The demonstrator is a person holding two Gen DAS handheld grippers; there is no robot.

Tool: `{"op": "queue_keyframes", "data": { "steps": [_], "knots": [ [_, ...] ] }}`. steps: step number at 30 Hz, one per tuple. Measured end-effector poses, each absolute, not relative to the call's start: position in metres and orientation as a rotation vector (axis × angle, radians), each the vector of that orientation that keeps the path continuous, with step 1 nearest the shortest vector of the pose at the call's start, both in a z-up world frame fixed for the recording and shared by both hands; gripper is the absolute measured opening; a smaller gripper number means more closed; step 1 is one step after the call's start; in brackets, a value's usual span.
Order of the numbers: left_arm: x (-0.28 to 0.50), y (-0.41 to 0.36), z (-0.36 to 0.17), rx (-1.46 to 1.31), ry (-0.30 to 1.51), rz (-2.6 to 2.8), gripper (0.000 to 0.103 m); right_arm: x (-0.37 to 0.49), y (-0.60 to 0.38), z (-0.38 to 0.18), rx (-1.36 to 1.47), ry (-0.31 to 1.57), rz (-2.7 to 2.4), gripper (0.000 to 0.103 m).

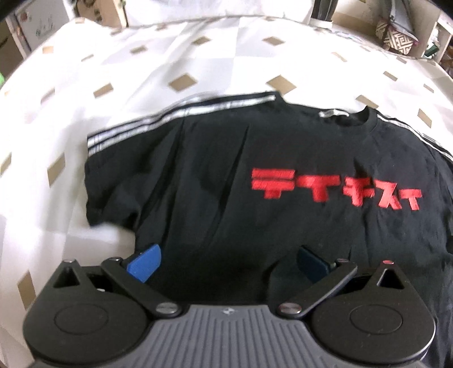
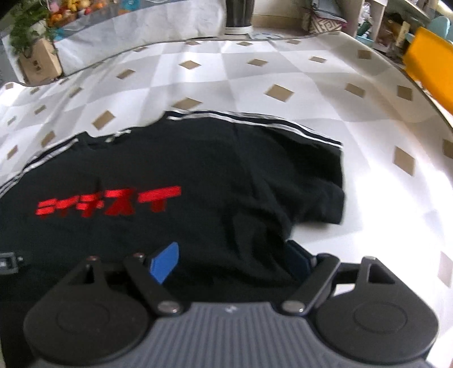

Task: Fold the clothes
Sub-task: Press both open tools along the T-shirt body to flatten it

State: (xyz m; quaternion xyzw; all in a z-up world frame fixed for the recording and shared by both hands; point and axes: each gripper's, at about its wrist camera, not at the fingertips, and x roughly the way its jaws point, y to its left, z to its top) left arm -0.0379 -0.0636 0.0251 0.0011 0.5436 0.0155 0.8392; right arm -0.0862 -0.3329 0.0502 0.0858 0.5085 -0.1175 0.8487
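A black T-shirt (image 1: 254, 175) with red characters on the chest and white shoulder stripes lies flat, front up, on a checked cloth. In the left wrist view my left gripper (image 1: 228, 263) hangs over the shirt's side below its left sleeve (image 1: 113, 181). Its blue pads (image 1: 144, 263) stand wide apart, with nothing pinched. In the right wrist view the same T-shirt (image 2: 198, 184) fills the middle. My right gripper (image 2: 230, 261) is open over the body just below the right sleeve (image 2: 311, 184). One of its pads (image 2: 297, 261) sits at the shirt's side edge.
The shirt rests on a white and grey checked cloth (image 1: 198, 65) with tan diamonds, which runs on past the collar and both sleeves (image 2: 382, 198). Beyond the far edge are a cardboard box with a plant (image 2: 36, 53), a dark cylinder (image 2: 239, 14), shelves and an orange object (image 2: 433, 65).
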Motion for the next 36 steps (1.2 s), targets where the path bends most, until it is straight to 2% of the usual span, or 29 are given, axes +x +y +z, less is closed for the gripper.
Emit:
{"op": "queue_keyframes", "data": {
  "steps": [16, 25, 30, 32, 36],
  "knots": [
    [-0.011, -0.093, 0.007, -0.013, 1.169, 0.050, 0.103, -0.045, -0.299, 0.028, 0.211, 1.097, -0.157, 0.081],
    [-0.005, -0.070, 0.000, -0.084, 1.156, 0.106, 0.103, -0.047, -0.326, 0.020, 0.217, 1.077, -0.303, 0.081],
    [-0.002, -0.054, -0.001, -0.096, 1.141, 0.139, 0.103, -0.049, -0.338, 0.021, 0.250, 1.064, -0.329, 0.077],
    [-0.002, -0.049, -0.002, -0.112, 1.140, 0.142, 0.103, -0.049, -0.340, 0.019, 0.220, 1.068, -0.377, 0.081],
    [-0.002, -0.046, -0.002, -0.112, 1.136, 0.160, 0.103, -0.051, -0.352, 0.020, 0.279, 1.058, -0.384, 0.079]
  ]
}}
